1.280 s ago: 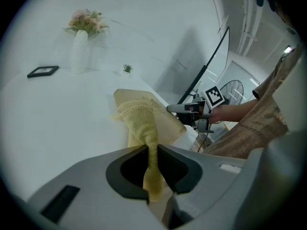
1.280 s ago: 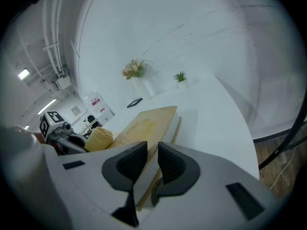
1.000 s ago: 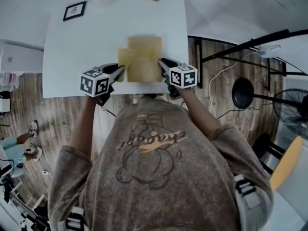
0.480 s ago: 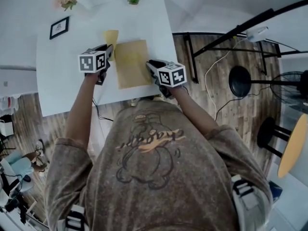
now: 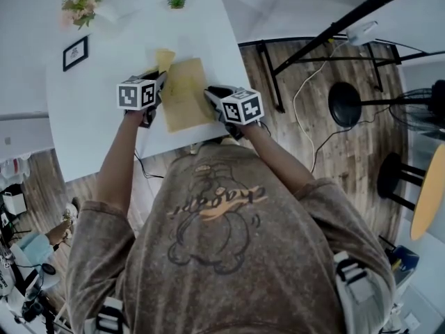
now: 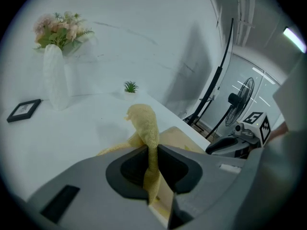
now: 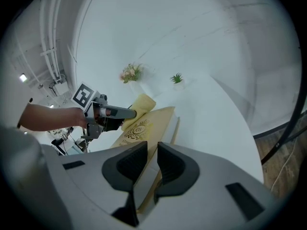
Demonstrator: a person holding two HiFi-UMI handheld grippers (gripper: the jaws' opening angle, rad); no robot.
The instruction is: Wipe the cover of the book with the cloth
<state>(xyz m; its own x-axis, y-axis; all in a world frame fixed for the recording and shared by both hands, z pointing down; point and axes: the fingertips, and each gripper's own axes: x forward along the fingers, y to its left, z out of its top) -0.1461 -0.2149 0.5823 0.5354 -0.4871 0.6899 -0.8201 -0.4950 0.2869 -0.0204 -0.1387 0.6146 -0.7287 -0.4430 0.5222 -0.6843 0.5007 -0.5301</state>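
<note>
Head view: a person stands at a white table [image 5: 90, 124]; the tan book [image 5: 184, 96] lies flat near the table's near edge, between the two tools; the left gripper [image 5: 160, 82] sits at the book's left edge with the yellow cloth [image 5: 164, 58] reaching from its tip towards the far left corner; the right gripper [image 5: 211, 94] is at the book's right edge; a frame [image 5: 75, 52], flowers [image 5: 82, 2] and a small plant [image 5: 176, 1] stand well apart at the far side.

Left gripper view: the jaws are clamped on the cloth [image 6: 146, 123], which stands up from between them in a twisted fold, its end curling over; a loose part trails to the left on the table; the book [image 6: 182, 135] lies just right of the jaws; the right gripper [image 6: 232, 145] shows beyond it; a white vase [image 6: 53, 80] holds the flowers at far left.

Right gripper view: the jaws are closed on the book's near edge, the pale page block running between them; the cover [image 7: 144, 126] with its gold crest faces up; the cloth [image 7: 141, 104] is bunched on the cover's far left corner, at the left gripper's tip; a hand [image 7: 48, 116] holds that tool.
</note>
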